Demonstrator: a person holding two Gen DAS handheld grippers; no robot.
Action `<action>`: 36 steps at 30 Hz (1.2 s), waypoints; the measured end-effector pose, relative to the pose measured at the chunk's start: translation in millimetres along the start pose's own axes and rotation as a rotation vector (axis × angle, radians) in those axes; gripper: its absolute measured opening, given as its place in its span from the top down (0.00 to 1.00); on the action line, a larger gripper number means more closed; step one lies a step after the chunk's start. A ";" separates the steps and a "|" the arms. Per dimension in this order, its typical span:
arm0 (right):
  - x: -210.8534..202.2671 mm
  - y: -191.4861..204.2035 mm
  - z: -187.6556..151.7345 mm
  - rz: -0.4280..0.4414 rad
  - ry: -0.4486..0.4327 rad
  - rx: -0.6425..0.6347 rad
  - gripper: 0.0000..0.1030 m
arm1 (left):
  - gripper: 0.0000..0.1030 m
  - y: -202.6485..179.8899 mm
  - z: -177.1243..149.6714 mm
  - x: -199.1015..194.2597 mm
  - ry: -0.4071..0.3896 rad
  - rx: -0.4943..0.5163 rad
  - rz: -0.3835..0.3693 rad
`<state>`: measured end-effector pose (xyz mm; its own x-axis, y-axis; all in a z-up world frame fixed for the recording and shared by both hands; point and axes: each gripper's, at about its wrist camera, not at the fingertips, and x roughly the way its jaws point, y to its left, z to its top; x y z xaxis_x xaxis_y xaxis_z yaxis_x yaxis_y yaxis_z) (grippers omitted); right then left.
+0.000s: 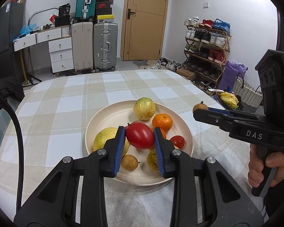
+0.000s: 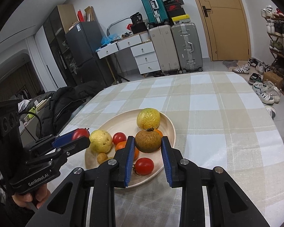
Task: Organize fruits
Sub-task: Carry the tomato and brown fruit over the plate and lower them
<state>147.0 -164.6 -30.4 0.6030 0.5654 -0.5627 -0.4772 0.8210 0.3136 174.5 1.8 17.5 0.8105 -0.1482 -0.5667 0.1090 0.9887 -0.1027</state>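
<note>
A cream plate [image 1: 108, 117] [image 2: 123, 122] on the checked tablecloth holds two yellow guavas [image 1: 144, 108] [image 2: 148, 118], an orange [image 1: 162, 122], small tomatoes [image 1: 177, 141] [image 2: 143, 166] and a small brown longan [image 1: 129, 162]. My left gripper [image 1: 139, 134] is shut on a large red tomato [image 1: 140, 135] above the plate; it also shows in the right wrist view [image 2: 79, 134]. My right gripper [image 2: 147, 141] is shut on a brown round fruit [image 2: 148, 141], held over the plate's right side; in the left wrist view that fruit [image 1: 197, 107] peeks from the fingertips.
The table [image 1: 66, 98] is covered by a beige and white checked cloth. Suitcases [image 1: 104, 47], drawers [image 1: 60, 54] and a shoe rack [image 1: 206, 47] stand on the floor behind. A woven basket [image 1: 246, 92] and a bag stand to the right.
</note>
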 end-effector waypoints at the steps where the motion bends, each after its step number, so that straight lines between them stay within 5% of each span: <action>1: 3.5 -1.2 -0.7 -0.002 0.008 0.003 0.72 | 0.73 -0.2 -1.1 2.9 0.005 0.001 -0.003; 18: 32.8 0.0 -6.3 -0.009 0.077 -0.017 0.72 | 0.73 12.6 -16.2 44.9 0.108 -0.027 -0.020; 36: 49.7 3.4 -8.6 -0.050 0.106 -0.038 0.72 | 0.73 5.2 -9.1 54.3 0.097 0.015 0.034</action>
<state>169.9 -134.4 -63.9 0.5569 0.5104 -0.6553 -0.4729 0.8434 0.2551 213.9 -1.3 -21.3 0.7543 -0.1150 -0.6463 0.0911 0.9933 -0.0704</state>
